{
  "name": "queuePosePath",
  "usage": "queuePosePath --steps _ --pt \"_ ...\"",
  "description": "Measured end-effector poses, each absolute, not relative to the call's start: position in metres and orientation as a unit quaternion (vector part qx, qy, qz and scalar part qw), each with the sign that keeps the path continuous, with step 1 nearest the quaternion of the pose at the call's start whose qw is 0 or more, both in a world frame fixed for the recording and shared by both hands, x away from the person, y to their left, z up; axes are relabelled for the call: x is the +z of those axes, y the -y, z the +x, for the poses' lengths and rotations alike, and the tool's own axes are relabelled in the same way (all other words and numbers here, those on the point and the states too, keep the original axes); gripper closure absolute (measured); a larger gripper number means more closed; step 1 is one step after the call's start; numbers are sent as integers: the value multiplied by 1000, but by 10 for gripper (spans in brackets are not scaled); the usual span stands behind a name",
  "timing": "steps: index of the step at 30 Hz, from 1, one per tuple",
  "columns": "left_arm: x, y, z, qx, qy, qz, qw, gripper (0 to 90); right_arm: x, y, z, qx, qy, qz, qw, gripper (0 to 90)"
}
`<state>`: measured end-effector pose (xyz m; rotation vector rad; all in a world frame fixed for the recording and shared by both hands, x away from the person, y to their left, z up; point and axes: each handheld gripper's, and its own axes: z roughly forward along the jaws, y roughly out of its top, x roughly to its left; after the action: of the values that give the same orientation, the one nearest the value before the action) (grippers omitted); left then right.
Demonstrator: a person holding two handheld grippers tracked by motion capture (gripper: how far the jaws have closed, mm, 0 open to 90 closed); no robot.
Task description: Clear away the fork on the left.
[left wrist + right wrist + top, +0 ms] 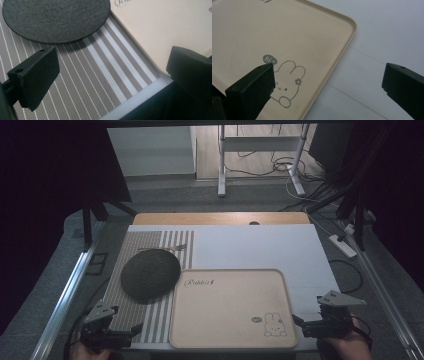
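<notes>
A beige tray (225,310) with a rabbit drawing (275,325) lies at the front middle of the table, with nothing on it. A dark grey round mat (150,274) rests on a striped placemat (132,320) to its left, and overlaps the tray's corner. A fork (167,248) lies beyond the mat. My left gripper (132,330) hovers open over the placemat's front edge; its view has the round mat (55,17) and the tray (160,30). My right gripper (300,322) stands open at the tray's right front corner; the rabbit (287,82) lies between its jaws.
A white sheet (260,247) covers the table behind and right of the tray. The wooden table edge (220,218) runs along the back. Metal rails (65,295) flank both sides. A power strip (342,245) and cables lie on the floor at the right.
</notes>
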<state>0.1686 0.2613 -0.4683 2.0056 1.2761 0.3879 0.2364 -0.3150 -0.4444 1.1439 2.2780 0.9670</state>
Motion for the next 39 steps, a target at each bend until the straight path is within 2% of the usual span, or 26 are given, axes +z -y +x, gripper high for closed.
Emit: queuePosePath --steps 20,28,39 --pt "-473 -261 200 112 -463 787 392 0 -445 314 237 342 -822 407 205 0" --pt "-472 -257 213 121 -449 799 382 0 -445 313 237 341 -823 406 206 0" --pt "-469 -252 240 107 -448 802 380 0 -445 313 237 338 -824 405 206 0"
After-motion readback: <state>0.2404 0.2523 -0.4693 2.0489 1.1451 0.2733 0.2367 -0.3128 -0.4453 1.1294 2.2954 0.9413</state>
